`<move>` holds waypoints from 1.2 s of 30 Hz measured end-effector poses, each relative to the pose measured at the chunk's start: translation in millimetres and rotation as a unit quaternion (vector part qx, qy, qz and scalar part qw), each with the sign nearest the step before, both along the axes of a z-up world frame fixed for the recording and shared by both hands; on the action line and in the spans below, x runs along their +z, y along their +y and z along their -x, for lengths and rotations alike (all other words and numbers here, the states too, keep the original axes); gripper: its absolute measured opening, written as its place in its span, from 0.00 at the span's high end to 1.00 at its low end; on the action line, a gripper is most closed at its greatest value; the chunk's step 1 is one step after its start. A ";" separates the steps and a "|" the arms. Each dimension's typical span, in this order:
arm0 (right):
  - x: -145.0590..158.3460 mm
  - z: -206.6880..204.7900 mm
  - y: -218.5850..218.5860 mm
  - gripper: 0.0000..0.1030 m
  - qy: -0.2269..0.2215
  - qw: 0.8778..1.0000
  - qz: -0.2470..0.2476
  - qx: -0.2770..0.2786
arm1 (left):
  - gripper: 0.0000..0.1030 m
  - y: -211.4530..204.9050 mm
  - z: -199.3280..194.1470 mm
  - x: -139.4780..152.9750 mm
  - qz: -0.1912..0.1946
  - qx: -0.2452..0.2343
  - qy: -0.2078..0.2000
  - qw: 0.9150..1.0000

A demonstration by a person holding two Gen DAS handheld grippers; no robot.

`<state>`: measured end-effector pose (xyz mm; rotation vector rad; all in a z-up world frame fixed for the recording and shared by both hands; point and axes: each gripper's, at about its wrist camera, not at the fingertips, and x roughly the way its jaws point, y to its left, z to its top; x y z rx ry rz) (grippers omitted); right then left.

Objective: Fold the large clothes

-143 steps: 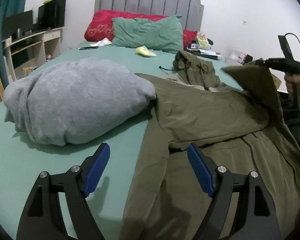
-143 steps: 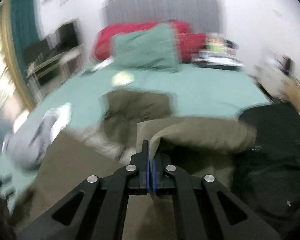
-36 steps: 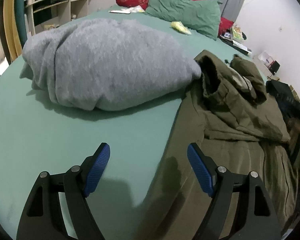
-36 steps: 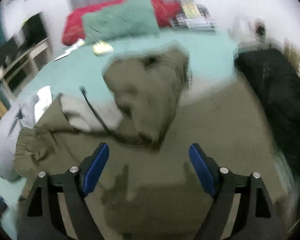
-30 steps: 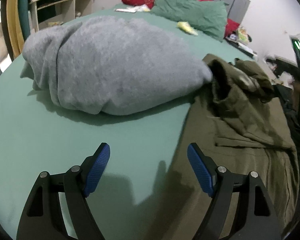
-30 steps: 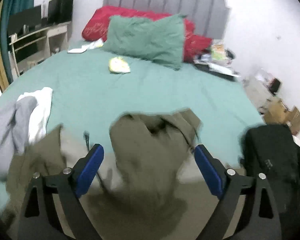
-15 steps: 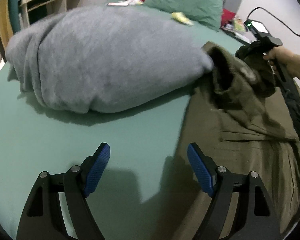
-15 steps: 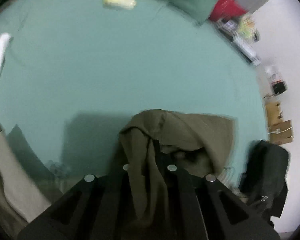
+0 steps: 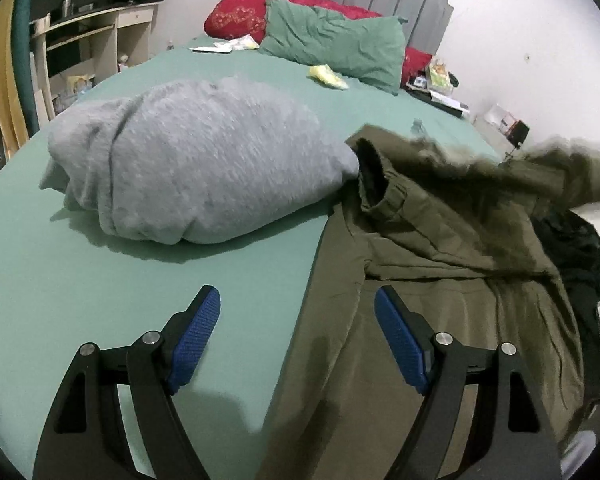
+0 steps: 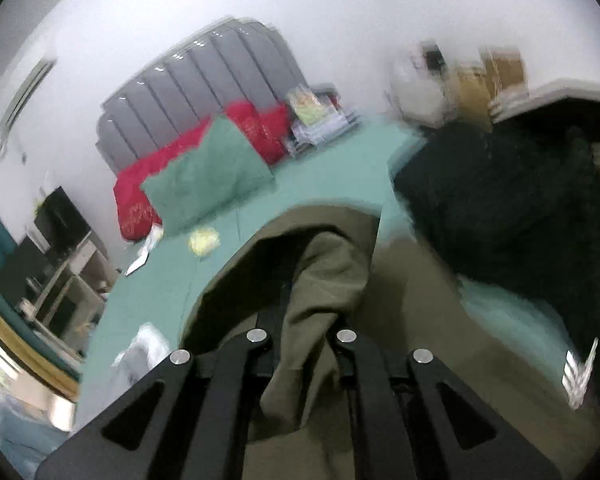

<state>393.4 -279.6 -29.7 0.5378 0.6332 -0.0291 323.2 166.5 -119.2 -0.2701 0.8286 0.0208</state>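
Note:
An olive green jacket [image 9: 440, 264] lies on the right side of the green bed [image 9: 100, 280], one sleeve cuff next to a grey bundle. My left gripper [image 9: 298, 340] is open and empty, low over the jacket's left edge. My right gripper [image 10: 304, 320] is shut on the jacket's hood [image 10: 320, 272] and holds it lifted; the cloth drapes over its fingers and hides the tips. In the left wrist view the lifted hood [image 9: 556, 172] is blurred at the far right.
A rolled grey garment [image 9: 196, 160] lies left of the jacket. A black garment [image 9: 576, 248] lies at the bed's right edge. Green [image 9: 332, 44] and red [image 9: 240, 20] pillows and a small yellow item [image 9: 328, 76] sit by the headboard. Shelves [image 9: 80, 40] stand at left.
My right gripper has shut on the hood and lifted it up and back toward the jacket's body. My left gripper stays open and has tilted up a little.

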 end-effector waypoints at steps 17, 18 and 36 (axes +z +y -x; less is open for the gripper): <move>-71.6 114.2 75.5 0.43 0.061 0.977 0.169 0.113 | 0.20 -3.8 11.7 3.5 0.016 -0.019 -0.005 1.000; -61.2 111.9 76.1 0.43 0.044 0.976 0.192 0.098 | 0.20 -3.2 11.1 3.0 0.019 -0.018 -0.002 1.000; -98.5 -164.8 173.7 0.91 0.072 0.932 0.258 0.244 | 0.20 1.0 -4.4 -15.2 0.039 -0.015 0.032 0.999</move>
